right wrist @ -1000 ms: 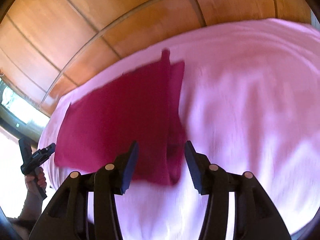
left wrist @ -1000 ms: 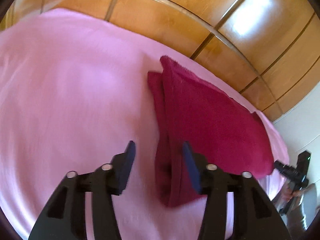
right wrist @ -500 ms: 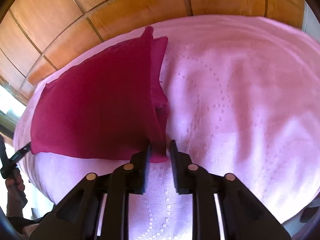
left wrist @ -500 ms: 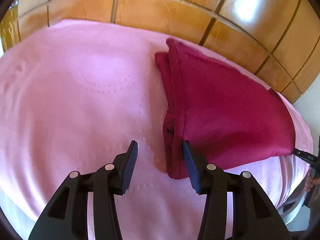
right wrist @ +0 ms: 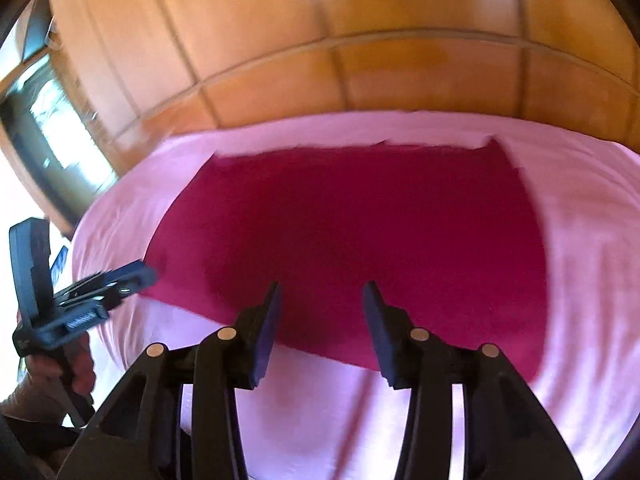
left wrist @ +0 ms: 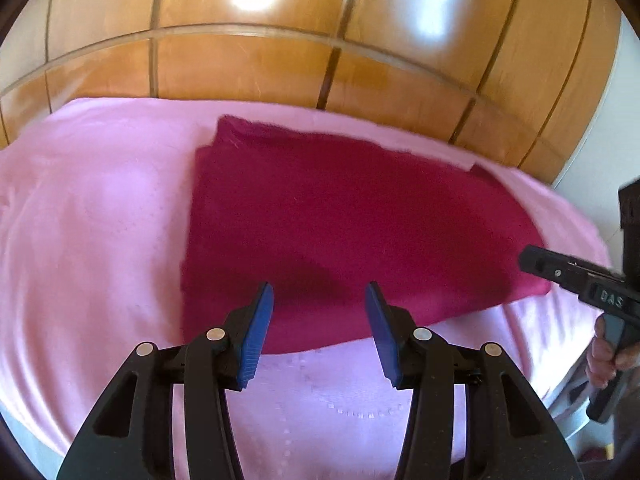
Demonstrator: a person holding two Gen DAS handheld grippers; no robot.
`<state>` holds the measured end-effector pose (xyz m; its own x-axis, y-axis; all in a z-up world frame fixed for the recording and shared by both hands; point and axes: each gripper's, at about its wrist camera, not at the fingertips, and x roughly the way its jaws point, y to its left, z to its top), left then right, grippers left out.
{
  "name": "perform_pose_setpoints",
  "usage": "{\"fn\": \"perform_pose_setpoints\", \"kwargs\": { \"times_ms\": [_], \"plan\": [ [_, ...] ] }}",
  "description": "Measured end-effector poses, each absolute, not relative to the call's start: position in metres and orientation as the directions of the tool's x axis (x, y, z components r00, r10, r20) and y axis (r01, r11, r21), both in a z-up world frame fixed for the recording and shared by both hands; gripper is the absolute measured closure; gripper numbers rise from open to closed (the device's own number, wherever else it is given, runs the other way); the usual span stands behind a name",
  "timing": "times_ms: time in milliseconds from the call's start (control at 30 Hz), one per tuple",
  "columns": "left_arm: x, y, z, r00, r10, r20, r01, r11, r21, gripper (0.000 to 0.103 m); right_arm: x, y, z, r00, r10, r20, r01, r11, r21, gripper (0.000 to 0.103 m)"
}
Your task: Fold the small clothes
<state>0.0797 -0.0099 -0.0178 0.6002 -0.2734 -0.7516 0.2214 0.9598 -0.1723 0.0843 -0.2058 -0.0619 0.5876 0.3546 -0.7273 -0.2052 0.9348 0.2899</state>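
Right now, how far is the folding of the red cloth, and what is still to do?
Done: the red cloth lies flat on the pink sheet, apparently folded over along one side, where a lower layer shows. In hand: nothing; the left gripper and the right gripper are open above the near edge, the right having just reopened. Left: probably another fold, since the cloth is still wide.

I see glossy wood-panelled wardrobe doors [left wrist: 280, 72] right behind the bed's pink bedspread [left wrist: 88, 216], bright glare high on the panels, window [right wrist: 52, 128] left of the wardrobe, white wall [left wrist: 608, 128] right.
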Motion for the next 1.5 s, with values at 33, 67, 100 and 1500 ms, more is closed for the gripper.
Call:
{"fn": "perform_pose_setpoints", "kwargs": {
  "times_ms": [33, 67, 100, 1500],
  "plan": [
    [0.08, -0.013, -0.024, 0.598, -0.241, -0.764, 0.206, 0.968, -0.144, 0.056, 0.085, -0.198, -0.07, 0.572, 0.36, -0.737, -0.215, 0.933, 0.288, 0.061],
    [0.083, -0.014, -0.03, 0.59, -0.219, -0.777, 0.194, 0.973, -0.127, 0.056, 0.087, -0.19, -0.081, 0.551, 0.347, -0.759, -0.22, 0.938, 0.269, 0.06],
    [0.084, -0.015, -0.037, 0.576, -0.206, -0.791, 0.182, 0.976, -0.122, 0.056, 0.088, -0.185, -0.094, 0.528, 0.314, -0.789, -0.212, 0.948, 0.236, 0.06],
    [0.147, 0.047, -0.007, 0.633, -0.122, -0.765, 0.056, 0.992, -0.112, 0.047, 0.129, -0.297, -0.082, 0.622, 0.156, -0.767, 0.09, 0.959, 0.268, 0.032]
  ]
}}
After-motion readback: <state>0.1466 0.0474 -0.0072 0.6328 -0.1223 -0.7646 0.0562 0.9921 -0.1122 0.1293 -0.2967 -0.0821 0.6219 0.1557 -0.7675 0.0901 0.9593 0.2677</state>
